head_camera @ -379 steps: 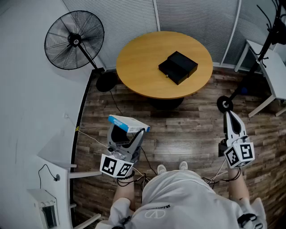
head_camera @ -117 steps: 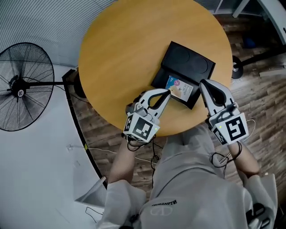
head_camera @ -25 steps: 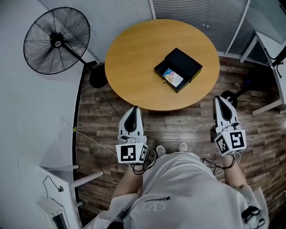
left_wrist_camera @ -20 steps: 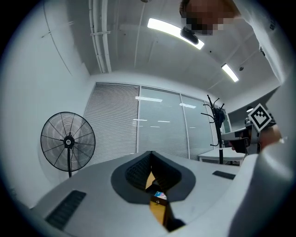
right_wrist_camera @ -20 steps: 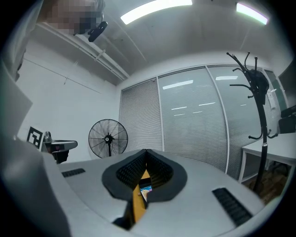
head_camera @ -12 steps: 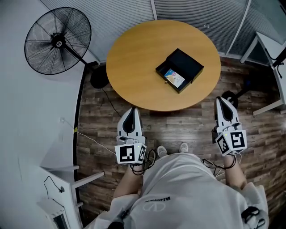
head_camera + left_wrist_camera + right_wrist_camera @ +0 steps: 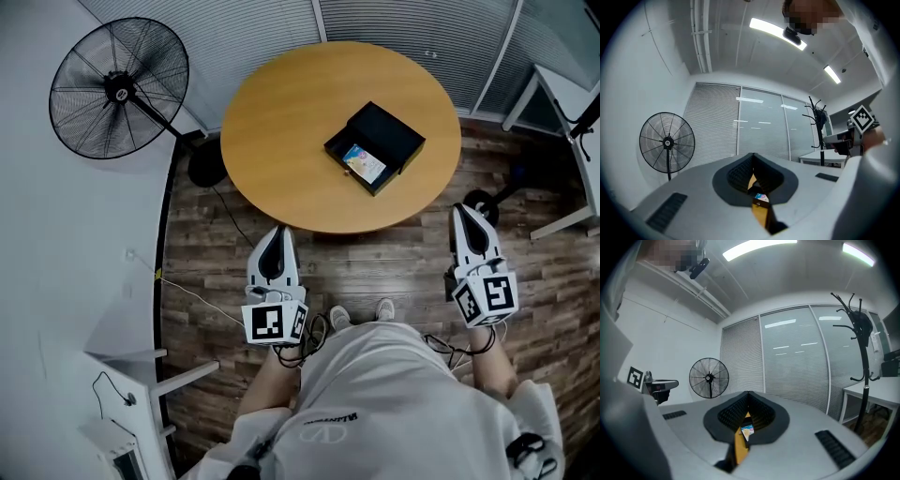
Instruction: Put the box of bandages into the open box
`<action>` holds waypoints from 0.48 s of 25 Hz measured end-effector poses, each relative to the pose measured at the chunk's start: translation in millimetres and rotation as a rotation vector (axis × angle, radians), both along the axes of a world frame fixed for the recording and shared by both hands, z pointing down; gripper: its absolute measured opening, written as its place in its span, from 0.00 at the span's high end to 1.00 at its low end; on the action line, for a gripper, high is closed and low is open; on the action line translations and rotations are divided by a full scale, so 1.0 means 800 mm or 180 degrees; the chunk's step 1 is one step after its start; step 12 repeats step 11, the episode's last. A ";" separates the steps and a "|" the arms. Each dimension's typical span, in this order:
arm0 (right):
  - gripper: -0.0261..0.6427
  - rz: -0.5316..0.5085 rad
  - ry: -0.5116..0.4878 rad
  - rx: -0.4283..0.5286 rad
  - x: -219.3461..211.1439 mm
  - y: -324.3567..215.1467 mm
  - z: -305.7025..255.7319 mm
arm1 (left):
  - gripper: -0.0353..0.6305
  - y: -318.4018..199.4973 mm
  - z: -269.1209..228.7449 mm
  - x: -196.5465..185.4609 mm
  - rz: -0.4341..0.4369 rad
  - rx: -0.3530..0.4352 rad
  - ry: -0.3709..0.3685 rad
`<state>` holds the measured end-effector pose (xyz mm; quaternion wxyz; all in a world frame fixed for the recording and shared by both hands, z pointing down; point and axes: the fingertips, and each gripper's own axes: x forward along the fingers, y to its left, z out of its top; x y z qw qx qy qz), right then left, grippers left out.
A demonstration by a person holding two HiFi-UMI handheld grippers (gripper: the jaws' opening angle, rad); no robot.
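The black open box (image 7: 384,136) sits on the round wooden table (image 7: 281,122), right of centre. The colourful box of bandages (image 7: 363,162) lies inside its near compartment. My left gripper (image 7: 278,229) hangs over the wooden floor just short of the table's near edge, shut and empty. At the right, also over the floor and shut with nothing in it, is my right gripper (image 7: 466,209). In the left gripper view the bandage box (image 7: 761,198) shows through the slit below the closed jaws. The right gripper view shows the bandage box (image 7: 747,430) the same way.
A black standing fan (image 7: 119,89) is left of the table. A coat stand's base (image 7: 476,203) rests on the floor near my right gripper, with a white desk (image 7: 562,84) beyond. White furniture (image 7: 122,412) and a floor cable (image 7: 202,295) lie at the left.
Earlier the left gripper carried the bandage box, then both grippers were at the black box. Now the bandage box lies inside and both grippers are back from the table. Over the last second nothing moved.
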<state>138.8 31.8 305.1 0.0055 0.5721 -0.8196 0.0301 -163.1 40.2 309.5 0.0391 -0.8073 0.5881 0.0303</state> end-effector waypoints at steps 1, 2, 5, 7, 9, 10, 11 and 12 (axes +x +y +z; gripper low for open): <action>0.94 -0.0003 0.0003 -0.0001 0.000 0.000 0.000 | 0.94 0.000 0.000 0.000 0.0001 0.0002 -0.0001; 0.94 -0.0005 0.0005 -0.0001 -0.001 0.000 0.000 | 0.94 0.000 0.000 0.000 0.0003 0.0003 -0.0002; 0.94 -0.0005 0.0002 0.0001 0.000 -0.001 -0.002 | 0.94 0.000 -0.003 0.003 0.0013 0.0007 -0.0017; 0.94 -0.0007 0.0003 -0.0002 0.000 -0.002 -0.003 | 0.94 0.000 -0.003 0.004 0.0019 0.0006 -0.0017; 0.94 -0.0011 0.0008 -0.0002 0.001 -0.004 -0.002 | 0.94 -0.001 -0.002 0.005 0.0024 0.0002 -0.0016; 0.94 -0.0012 0.0011 -0.0002 0.002 -0.004 -0.001 | 0.94 -0.001 -0.002 0.006 0.0026 0.0000 -0.0016; 0.94 -0.0013 0.0013 -0.0002 0.002 -0.005 0.000 | 0.94 -0.002 -0.001 0.006 0.0028 -0.0001 -0.0017; 0.94 -0.0013 0.0013 -0.0002 0.002 -0.005 0.000 | 0.94 -0.002 -0.001 0.006 0.0028 -0.0001 -0.0017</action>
